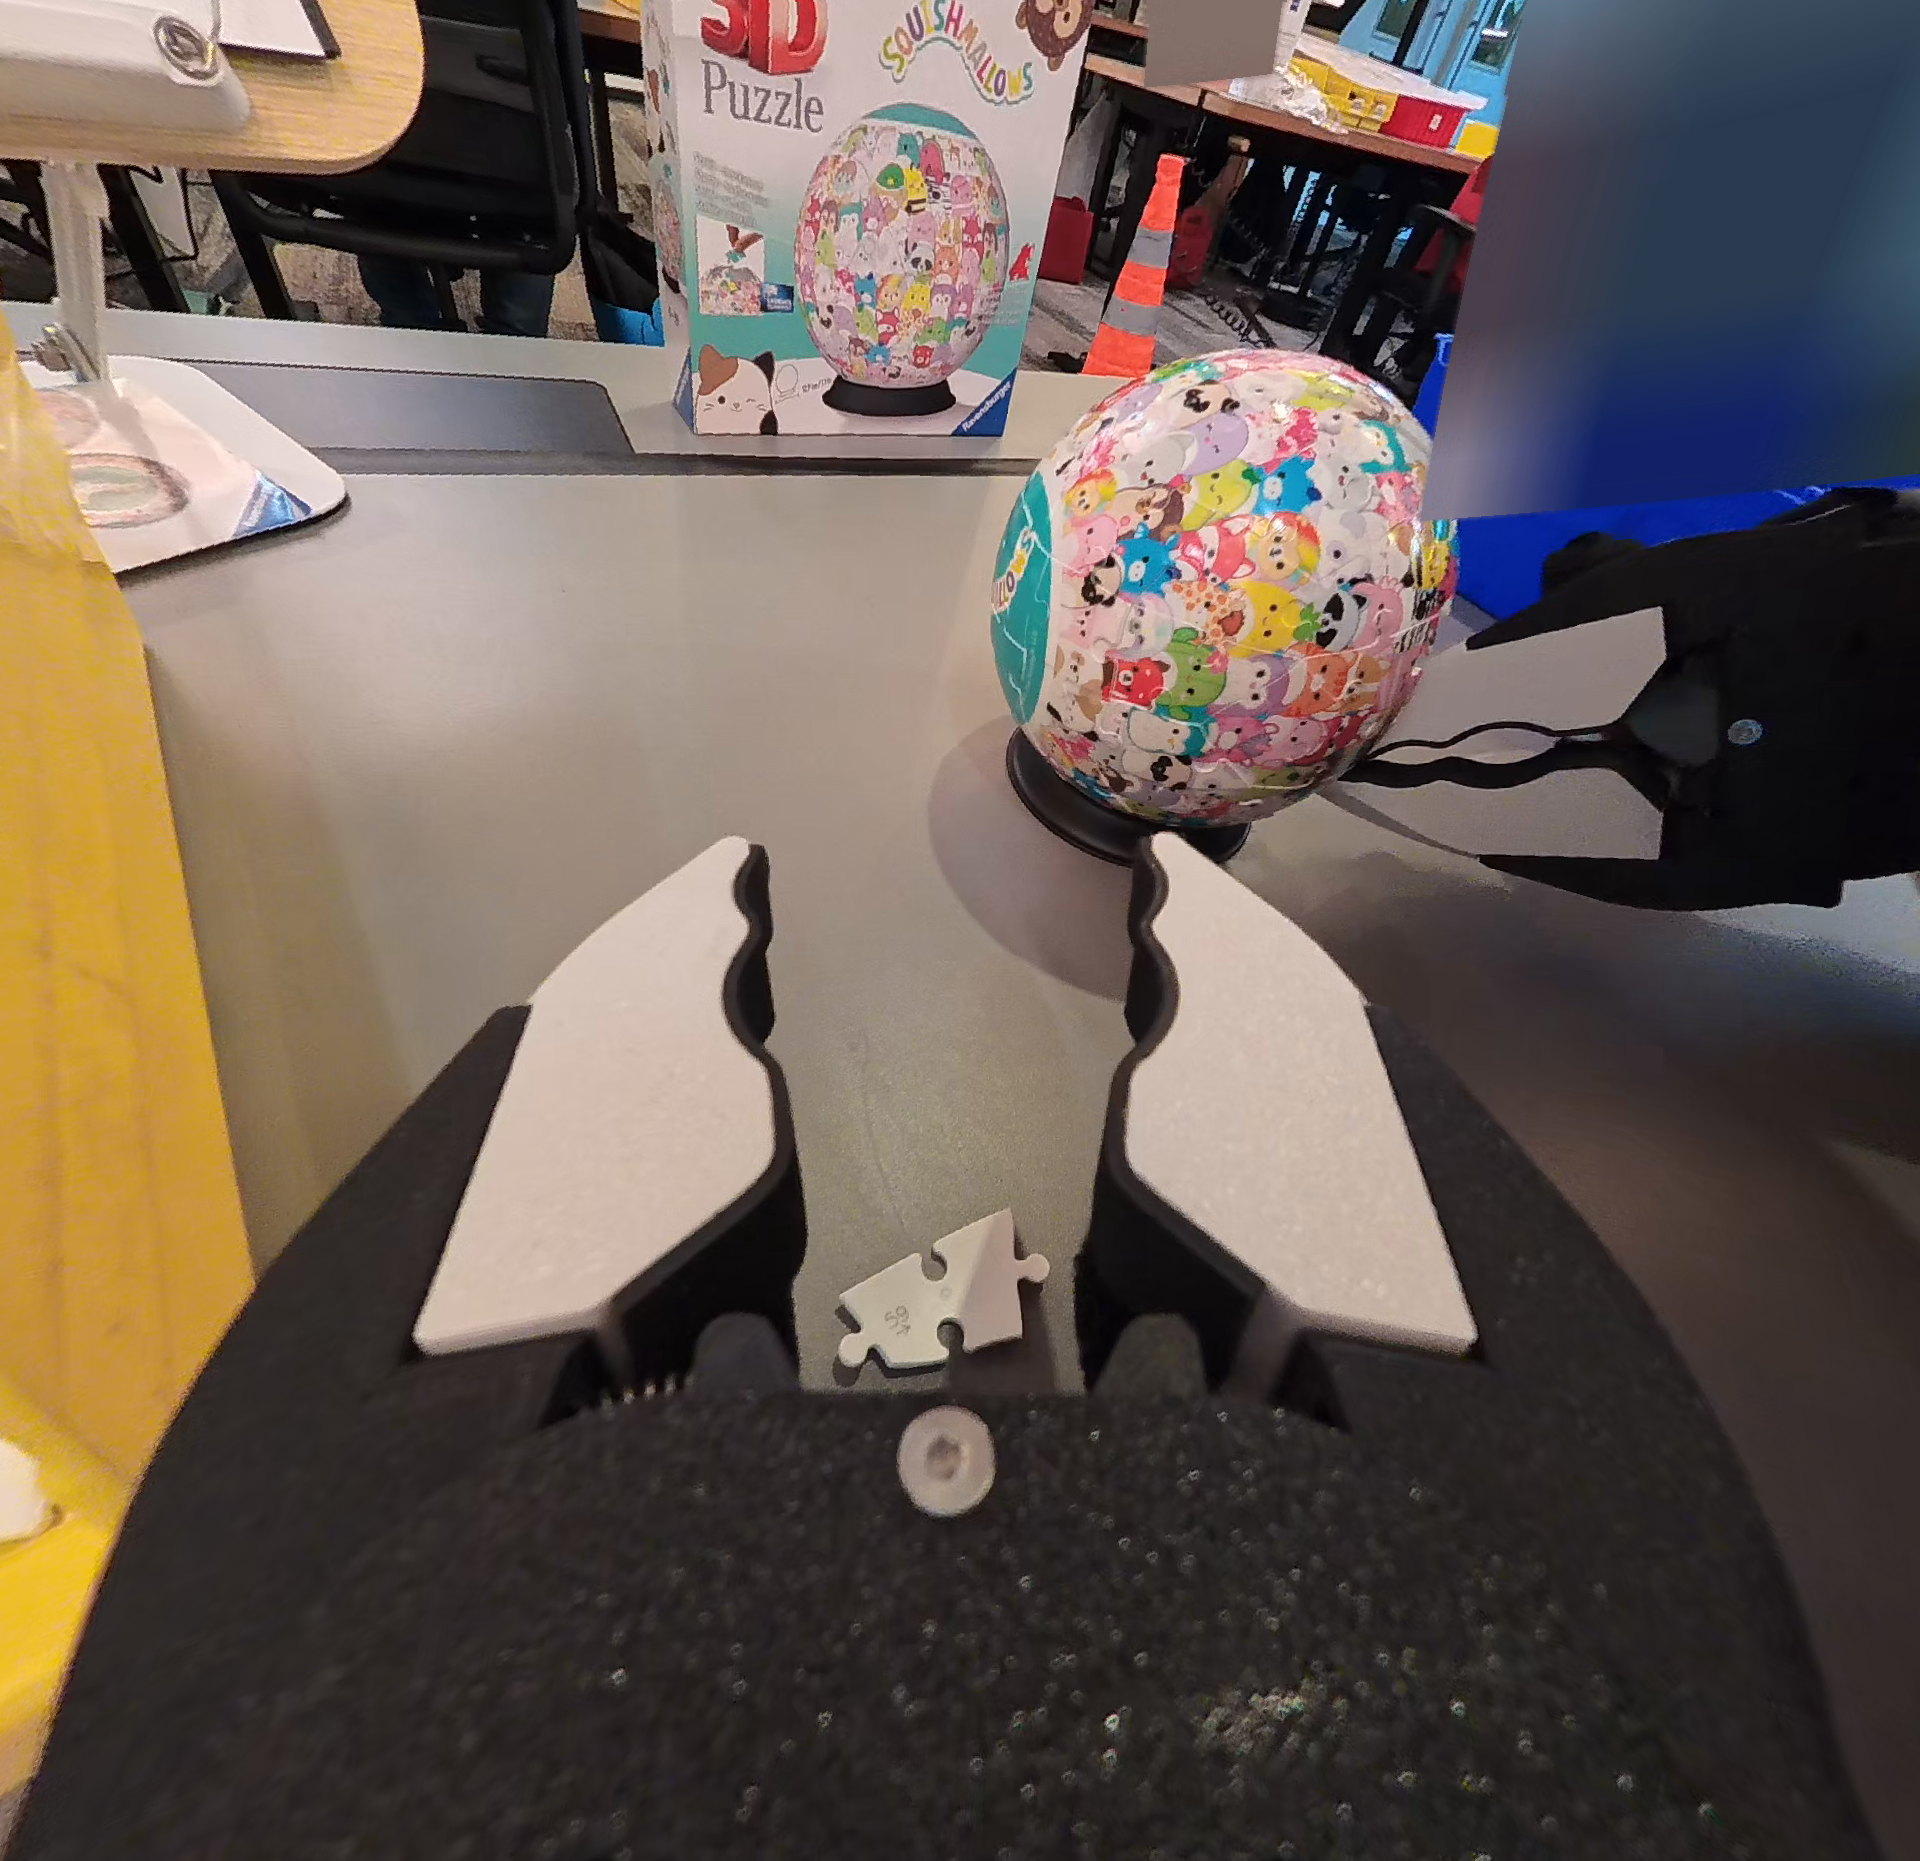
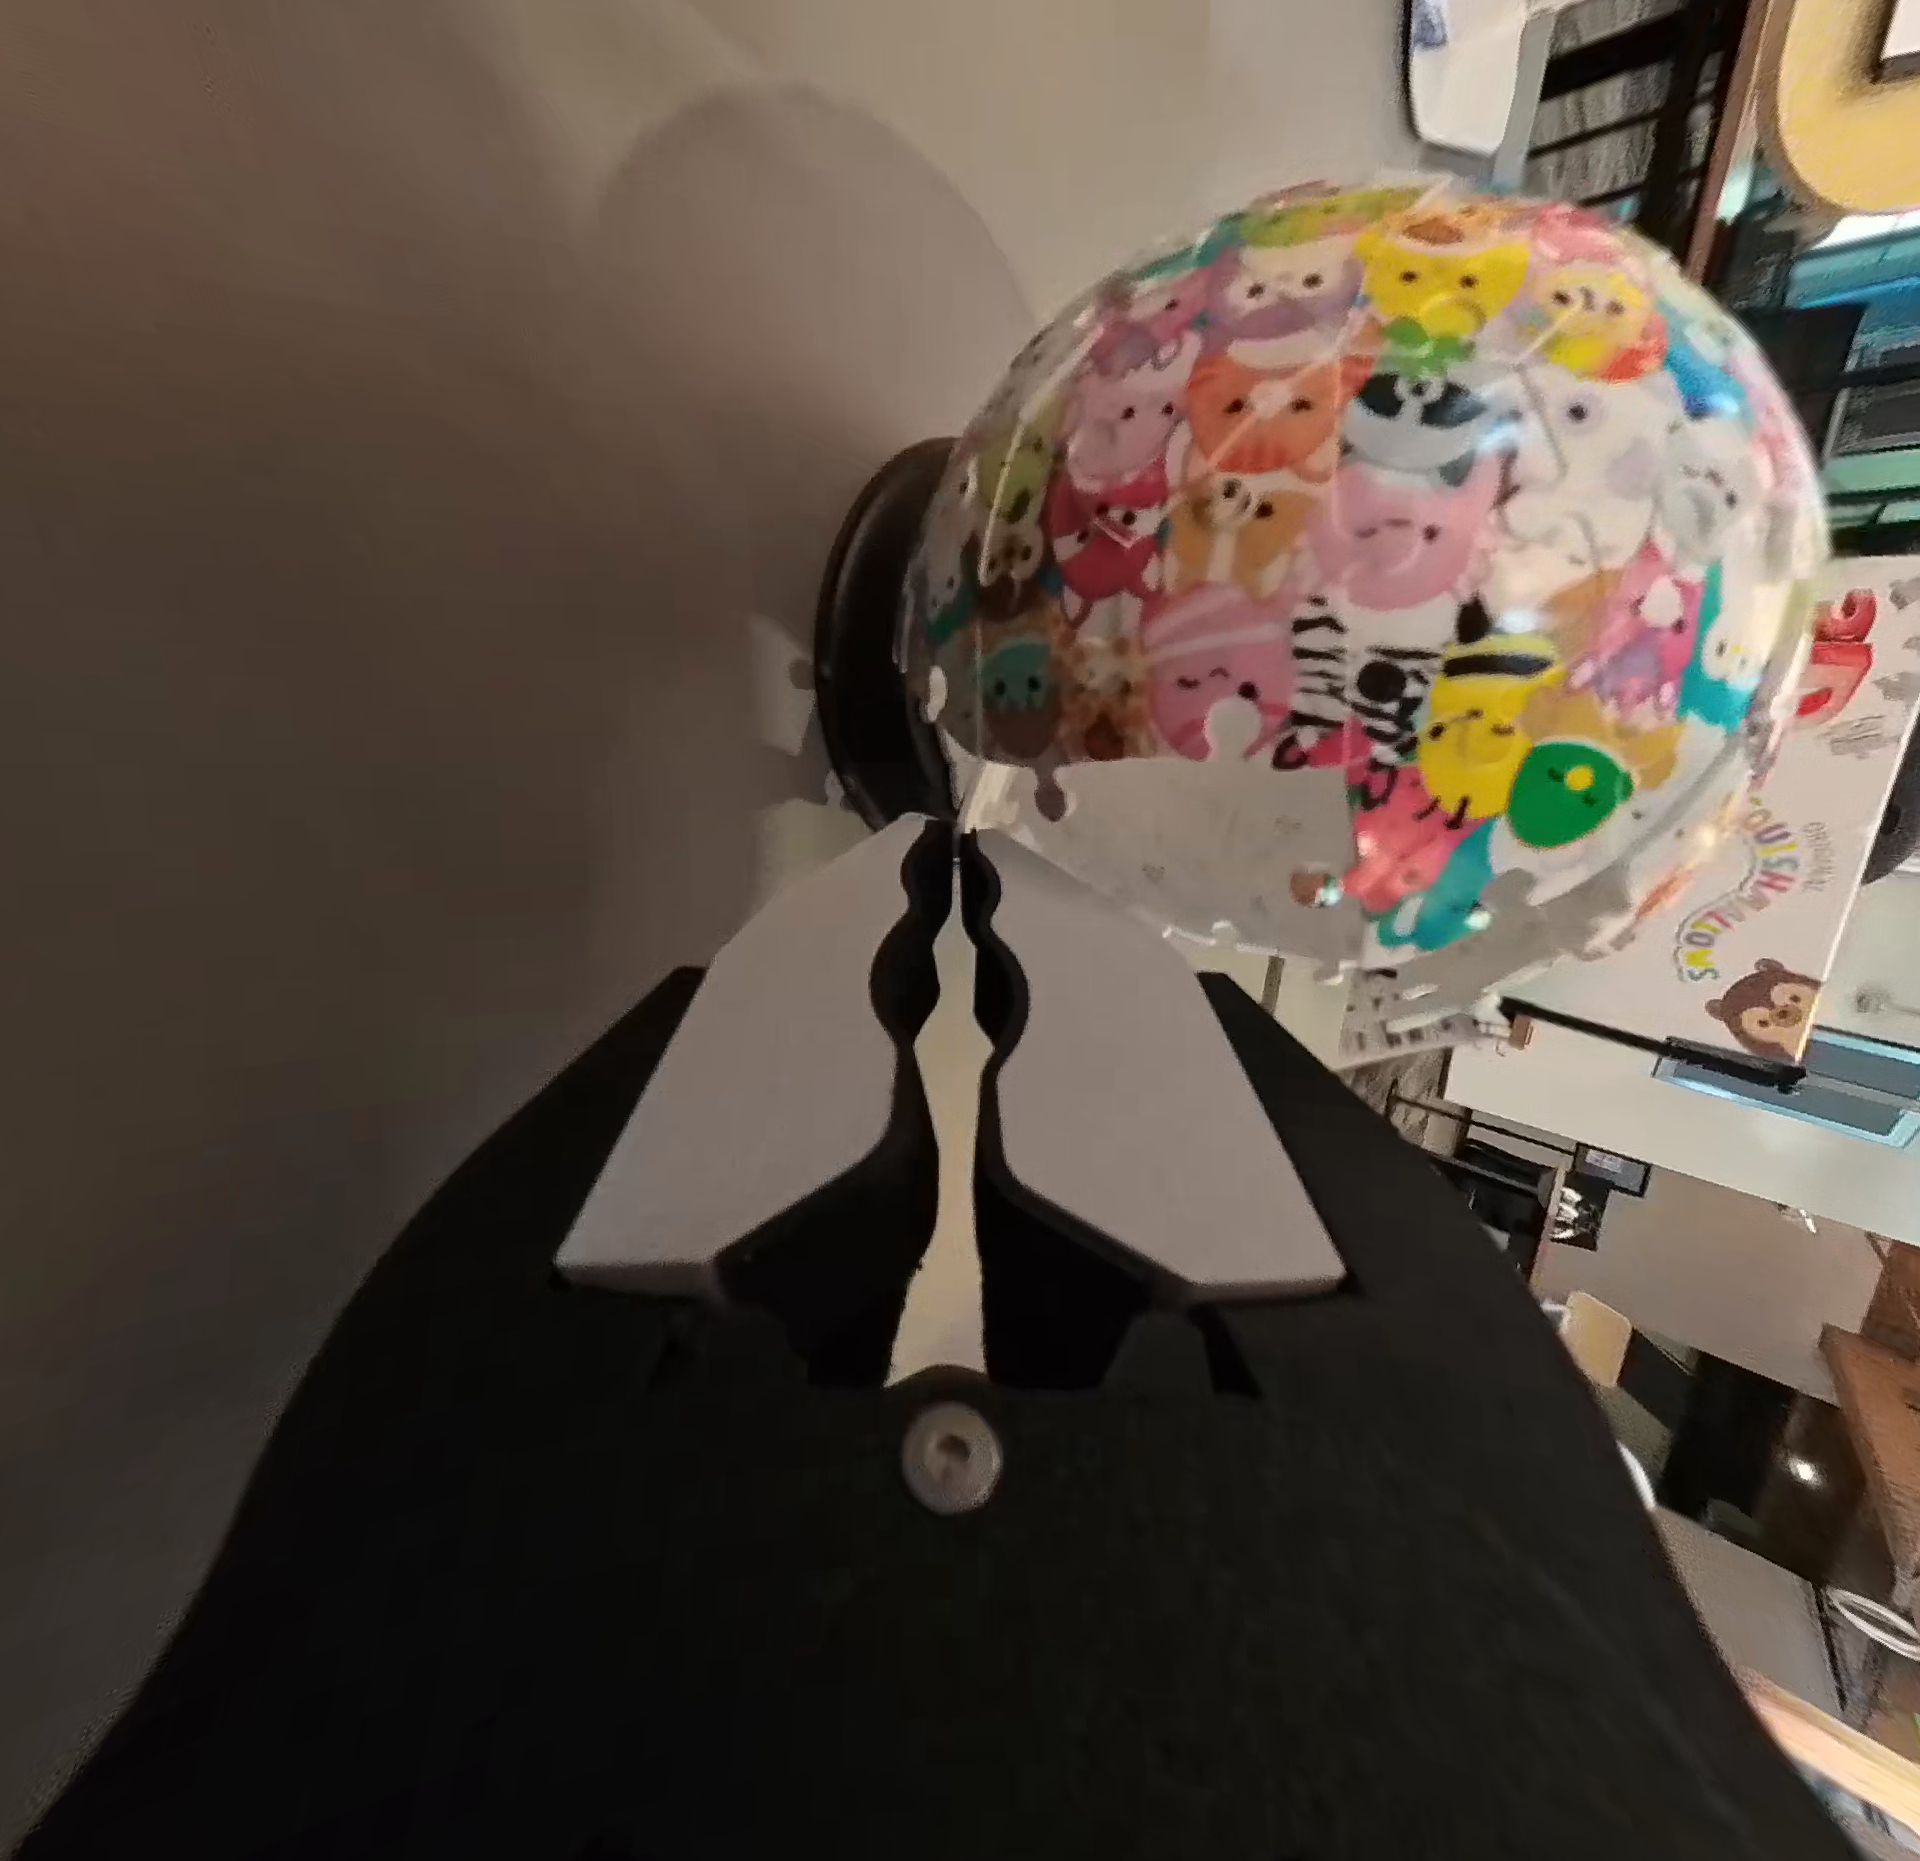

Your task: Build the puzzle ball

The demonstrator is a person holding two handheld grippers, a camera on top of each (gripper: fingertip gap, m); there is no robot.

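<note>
Left tongs apart, spare piece lying between them | right tongs pinched together at ball edge, on what we cannot tell | ball on stand ahead-right | we'd steady the ball, seat pieces gently.

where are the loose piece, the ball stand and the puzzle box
loose piece (image 1: 940,1292), left wrist view, middle of its grey back.
ball stand (image 1: 1081,819), left wrist view, black rim at its front left.
puzzle box (image 1: 862,190), left wrist view, middle of its front face.
</note>
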